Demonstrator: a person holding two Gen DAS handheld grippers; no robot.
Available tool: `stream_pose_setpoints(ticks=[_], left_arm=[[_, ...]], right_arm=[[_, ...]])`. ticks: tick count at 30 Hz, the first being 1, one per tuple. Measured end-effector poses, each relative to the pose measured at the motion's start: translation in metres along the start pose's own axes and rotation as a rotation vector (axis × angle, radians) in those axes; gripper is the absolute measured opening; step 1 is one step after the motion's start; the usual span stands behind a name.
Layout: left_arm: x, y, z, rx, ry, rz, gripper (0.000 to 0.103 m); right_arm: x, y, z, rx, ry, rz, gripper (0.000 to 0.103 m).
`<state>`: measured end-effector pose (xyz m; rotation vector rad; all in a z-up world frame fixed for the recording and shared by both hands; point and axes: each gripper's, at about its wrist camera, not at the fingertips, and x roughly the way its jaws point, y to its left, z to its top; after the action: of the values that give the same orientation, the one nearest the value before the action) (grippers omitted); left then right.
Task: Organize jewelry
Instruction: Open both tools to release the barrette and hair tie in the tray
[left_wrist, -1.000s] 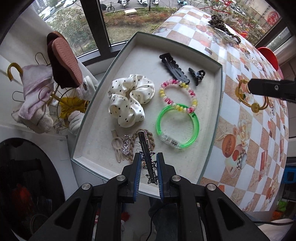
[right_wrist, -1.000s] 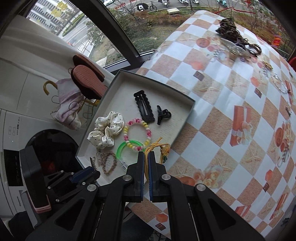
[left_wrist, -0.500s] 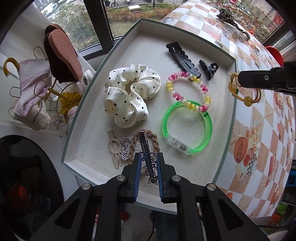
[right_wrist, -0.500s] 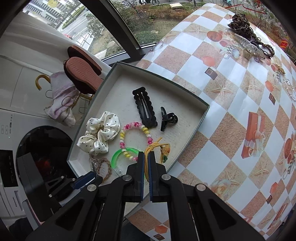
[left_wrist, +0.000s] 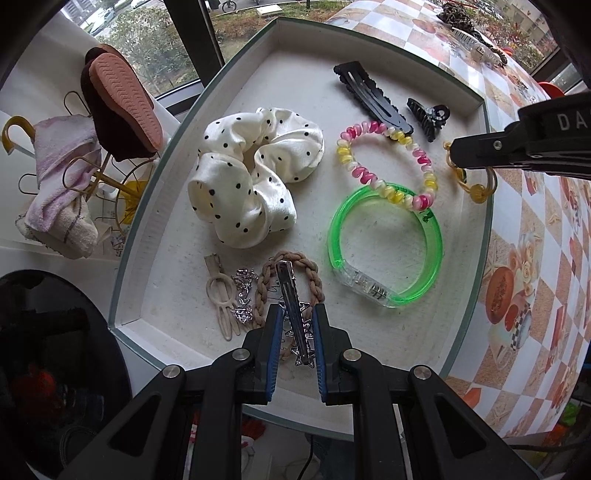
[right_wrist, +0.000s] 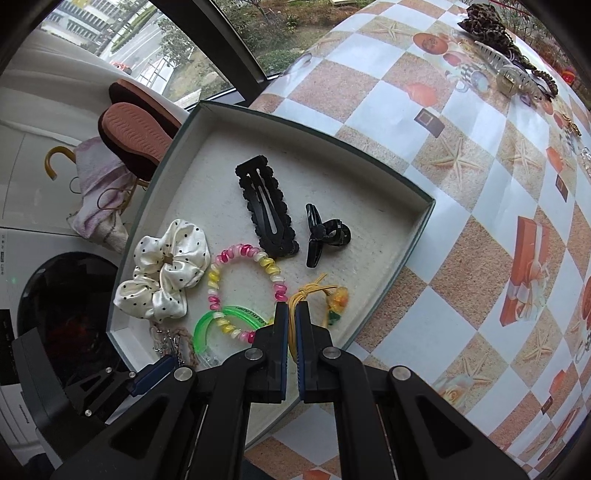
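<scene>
The left gripper (left_wrist: 295, 334) has its jaws clenched on a silver star hair clip (left_wrist: 293, 306), held over the near edge of the shallow tray (left_wrist: 373, 51), above a braided brown hair tie (left_wrist: 266, 284). The right gripper (right_wrist: 292, 321) pinches a yellow elastic hair tie (right_wrist: 317, 295) with a small flower charm, over the tray's right side near its rim. Inside the tray lie a white polka-dot scrunchie (left_wrist: 251, 181), a pink and yellow spiral bracelet (left_wrist: 388, 166) overlapping a green bangle (left_wrist: 384, 251), a black snap clip (right_wrist: 267, 214) and a black claw clip (right_wrist: 325, 234). The tray sits on a checkered worktop (right_wrist: 461, 184); more accessories lie at its far end.
</scene>
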<state>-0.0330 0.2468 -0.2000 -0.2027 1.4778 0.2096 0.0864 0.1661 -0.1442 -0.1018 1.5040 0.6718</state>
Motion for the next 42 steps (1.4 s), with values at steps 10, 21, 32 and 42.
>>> stream_pose_setpoints(ticks=[10, 21, 32, 42], left_arm=[[0.004, -0.003, 0.0, 0.008, 0.003, 0.01, 0.02], [-0.006, -0.005, 0.001, 0.005, -0.005, 0.044, 0.02], [-0.024, -0.016, 0.001, 0.007, -0.031, 0.055, 0.02], [-0.043, -0.023, 0.001, 0.019, -0.048, 0.054, 0.056]], right_arm=[[0.019, 0.004, 0.0, 0.001, 0.035, -0.01, 0.004], [0.007, 0.005, 0.001, 0.001, 0.027, 0.027, 0.013], [-0.035, 0.006, -0.007, 0.007, -0.057, 0.037, 0.051], [-0.058, -0.003, -0.023, 0.015, -0.068, -0.017, 0.059]])
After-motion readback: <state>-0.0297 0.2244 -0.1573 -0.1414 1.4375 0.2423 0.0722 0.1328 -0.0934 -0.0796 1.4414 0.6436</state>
